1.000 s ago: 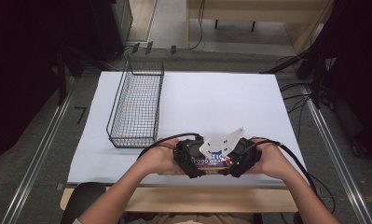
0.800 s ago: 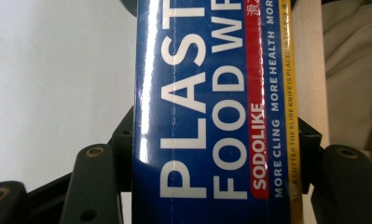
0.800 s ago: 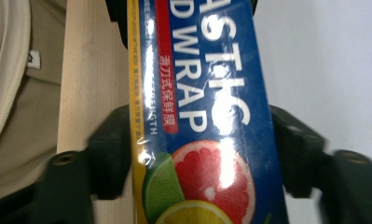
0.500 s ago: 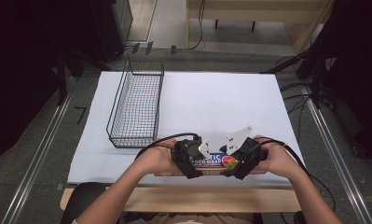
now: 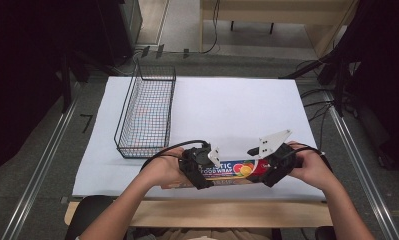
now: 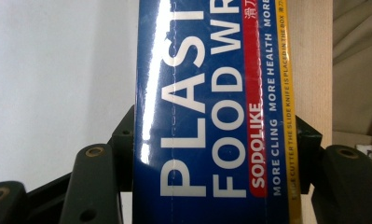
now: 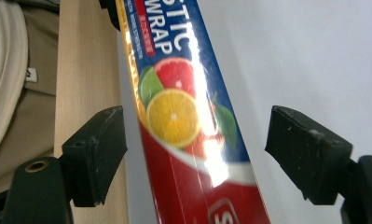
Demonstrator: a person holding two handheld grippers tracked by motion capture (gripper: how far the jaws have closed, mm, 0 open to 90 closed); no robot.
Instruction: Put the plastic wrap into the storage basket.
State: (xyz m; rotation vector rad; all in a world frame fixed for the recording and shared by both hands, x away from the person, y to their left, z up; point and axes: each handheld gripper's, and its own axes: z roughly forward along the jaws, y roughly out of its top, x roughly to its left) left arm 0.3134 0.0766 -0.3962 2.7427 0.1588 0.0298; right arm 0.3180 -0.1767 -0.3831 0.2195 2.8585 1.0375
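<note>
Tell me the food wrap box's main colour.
Blue food wrap box, red at one end; clearest in the left gripper view.

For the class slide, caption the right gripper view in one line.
Right gripper, fingers just opened, straddles the plastic food wrap box without touching it.

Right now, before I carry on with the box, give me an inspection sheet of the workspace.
Surface: white sheet over the table, wooden edge on the person's side.
Job's things: plastic food wrap box lying along the near edge.
Clutter: wire basket at the left; contents too unclear to tell.
Grippers: left gripper shut on the box's left end; right gripper has just been opening, its jaws standing apart from the box between them.
Cables: black cable looping from the left gripper; more cables on the floor beyond the table.
Surroundings: metal rails either side, dark floor and furniture behind.
</note>
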